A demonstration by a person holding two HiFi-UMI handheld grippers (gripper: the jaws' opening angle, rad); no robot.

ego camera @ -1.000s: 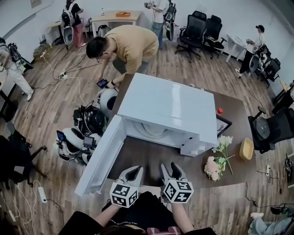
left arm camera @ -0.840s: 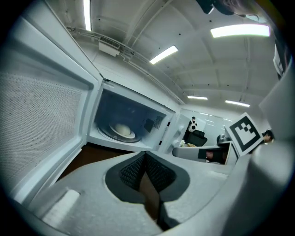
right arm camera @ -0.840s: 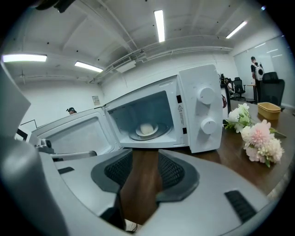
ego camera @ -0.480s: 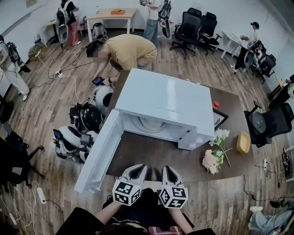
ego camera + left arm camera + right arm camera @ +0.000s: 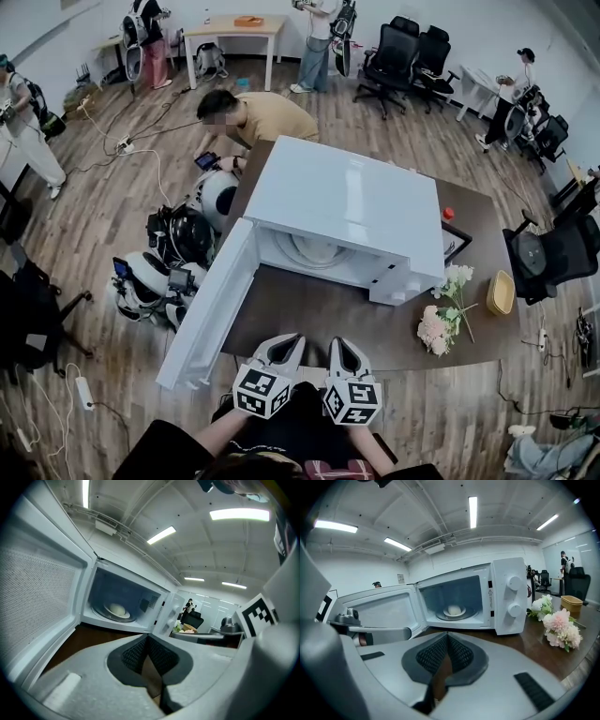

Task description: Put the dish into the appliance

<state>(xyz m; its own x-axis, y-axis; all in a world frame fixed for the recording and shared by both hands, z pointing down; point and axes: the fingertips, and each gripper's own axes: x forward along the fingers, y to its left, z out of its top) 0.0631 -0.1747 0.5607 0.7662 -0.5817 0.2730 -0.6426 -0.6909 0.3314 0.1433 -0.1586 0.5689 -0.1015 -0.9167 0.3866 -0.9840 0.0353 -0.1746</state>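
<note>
Right gripper (image 5: pixel 343 347) has snapped shut since a sec ago, and both tools have slid in closer to the body, side by side.

Head view: left gripper (image 5: pixel 286 345) and the right one hover over the near edge of the table (image 5: pixel 309 314). Both are closed with nothing held, well short of the microwave (image 5: pixel 347 211). Its door (image 5: pixel 208 314) is swung wide to the left.

Left gripper view: pads together, only bare table behind 'em. Dish (image 5: pixel 126 616) sits inside the cavity on the turntable (image 5: pixel 100 612), with a pale round lump (image 5: pixel 117 608) on top.

Right gripper view: jaws shut too, empty. Same dish centred in the oven, flowers (image 5: pixel 560 625) off to the right.

Placement looks done, door aside. Dish is prob. glazed: stiff, slick, chippable, light. If re-grabbed, pinch the near rim and keep it level, since the lump could roll.
</note>
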